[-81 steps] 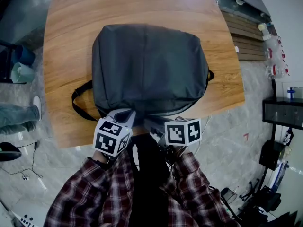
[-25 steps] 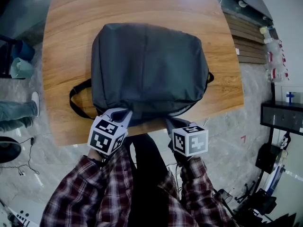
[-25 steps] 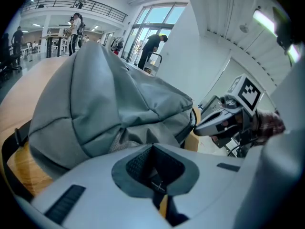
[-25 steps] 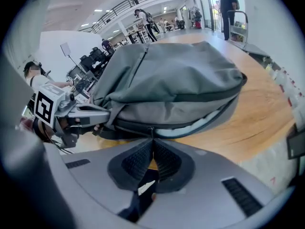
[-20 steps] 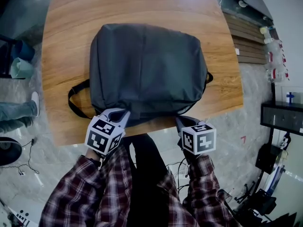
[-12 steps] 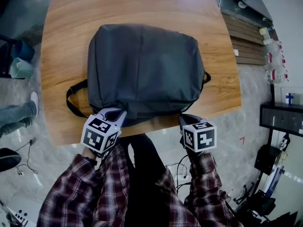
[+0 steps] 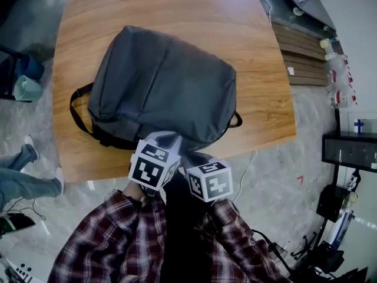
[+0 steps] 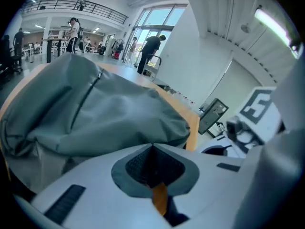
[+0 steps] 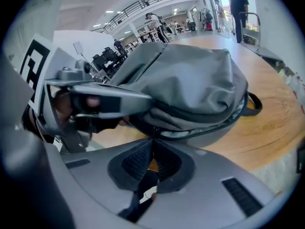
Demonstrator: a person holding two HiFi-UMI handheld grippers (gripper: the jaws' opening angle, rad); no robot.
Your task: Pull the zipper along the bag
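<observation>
Right gripper [image 9: 152,141] is clenched on the zipper pull [image 9: 153,130] at the near rim of the grey backpack [image 9: 190,80]. Left gripper [image 8: 152,148] sits just beside it, jaws pressed together at the backpack's edge, fabric pinch unconfirmed. Zipper [image 9: 209,131] gapes along the backpack's rim beyond the pull, lining showing; judged mid-run, that stretch still to cover.

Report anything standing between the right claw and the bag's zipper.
Nothing visible does. The right claw is shut with its tips right on the zipper pull at the bag's near edge. The left claw sits beside it on the left, off the zipper line running right.
</observation>
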